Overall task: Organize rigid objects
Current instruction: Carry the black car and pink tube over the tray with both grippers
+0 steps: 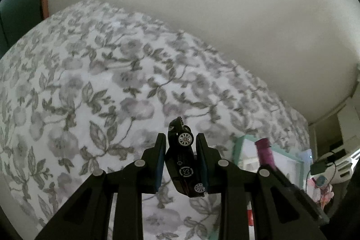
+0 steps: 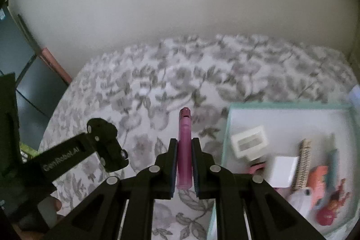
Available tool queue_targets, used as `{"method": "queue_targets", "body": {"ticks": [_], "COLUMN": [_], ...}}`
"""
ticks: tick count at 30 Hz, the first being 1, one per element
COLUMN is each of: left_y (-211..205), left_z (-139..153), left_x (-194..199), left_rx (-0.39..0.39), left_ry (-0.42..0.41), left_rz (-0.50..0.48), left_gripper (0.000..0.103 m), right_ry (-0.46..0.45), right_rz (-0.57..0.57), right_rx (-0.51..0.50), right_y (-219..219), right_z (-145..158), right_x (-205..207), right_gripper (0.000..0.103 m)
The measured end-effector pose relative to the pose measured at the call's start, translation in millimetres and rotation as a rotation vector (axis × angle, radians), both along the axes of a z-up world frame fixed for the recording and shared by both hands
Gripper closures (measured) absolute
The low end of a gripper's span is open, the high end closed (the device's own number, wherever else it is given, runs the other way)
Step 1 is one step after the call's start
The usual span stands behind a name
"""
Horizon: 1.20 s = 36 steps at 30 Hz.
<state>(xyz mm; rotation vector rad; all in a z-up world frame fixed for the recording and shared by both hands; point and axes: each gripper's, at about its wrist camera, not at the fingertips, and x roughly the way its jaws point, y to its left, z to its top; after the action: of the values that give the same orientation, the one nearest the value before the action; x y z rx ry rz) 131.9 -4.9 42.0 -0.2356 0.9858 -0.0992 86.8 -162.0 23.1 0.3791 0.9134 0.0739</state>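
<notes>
My left gripper point(image 1: 181, 150) is shut on a small black toy car point(image 1: 183, 161) with white wheels, held nose up above the floral cloth. My right gripper point(image 2: 184, 150) is shut on a pink lighter point(image 2: 185, 150) that points forward, just left of a mint-rimmed white box point(image 2: 227, 127). The left gripper also shows at the left of the right wrist view point(image 2: 108, 145). The pink lighter point(image 1: 265, 152) and the box point(image 1: 239, 145) appear at the right of the left wrist view.
The box holds a white rectangular item point(image 2: 249, 142), a white block point(image 2: 283, 170), a woven brush-like item point(image 2: 302, 163) and orange and red toys point(image 2: 324, 195). The grey-leaf floral cloth point(image 2: 157, 87) covers the surface up to a plain wall. Dark furniture point(image 2: 24, 82) stands at left.
</notes>
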Motion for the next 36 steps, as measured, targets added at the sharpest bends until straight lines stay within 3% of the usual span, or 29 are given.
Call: {"method": "queue_targets", "body": {"ticks": [4,9,16,24,32,36], "left_y": [-15.3,-39.8,-77.8,-127.2,-153.7,-153.9], "left_z": [11.3,11.6,1.5,-19.3,-48.8,-53.7], "left_x": [-9.1,-18.7,-33.5,-53.4,-66.0,-67.6], "left_rx": [0.002,0.005,0.01,0.104,0.162,0.151], "left_ry": [-0.031,-0.025,0.012,0.071,0.158,0.181], "left_rz": [-0.05,-0.12,-0.231,-0.369,-0.455,-0.462], "left_gripper": [0.075,0.075,0.075,0.075,0.075,0.075], "right_ry": [-0.041,-0.024,0.068,0.114,0.215,0.239], "right_rz": [-0.039,-0.105,-0.234,-0.334,-0.324,-0.305], "right_rx": [-0.021,-0.048,-0.044,-0.079,-0.096,-0.111], "right_y": [-14.5,-41.2,-92.6,-129.6,-134.1,-129.7], "right_z": [22.6,28.3,7.7,2.5,-25.5,-34.2], "right_x": [-12.9,-29.5,-55.5,-83.8,-88.9,-87.5], "right_gripper": [0.09,0.09,0.09,0.09,0.09,0.09]}}
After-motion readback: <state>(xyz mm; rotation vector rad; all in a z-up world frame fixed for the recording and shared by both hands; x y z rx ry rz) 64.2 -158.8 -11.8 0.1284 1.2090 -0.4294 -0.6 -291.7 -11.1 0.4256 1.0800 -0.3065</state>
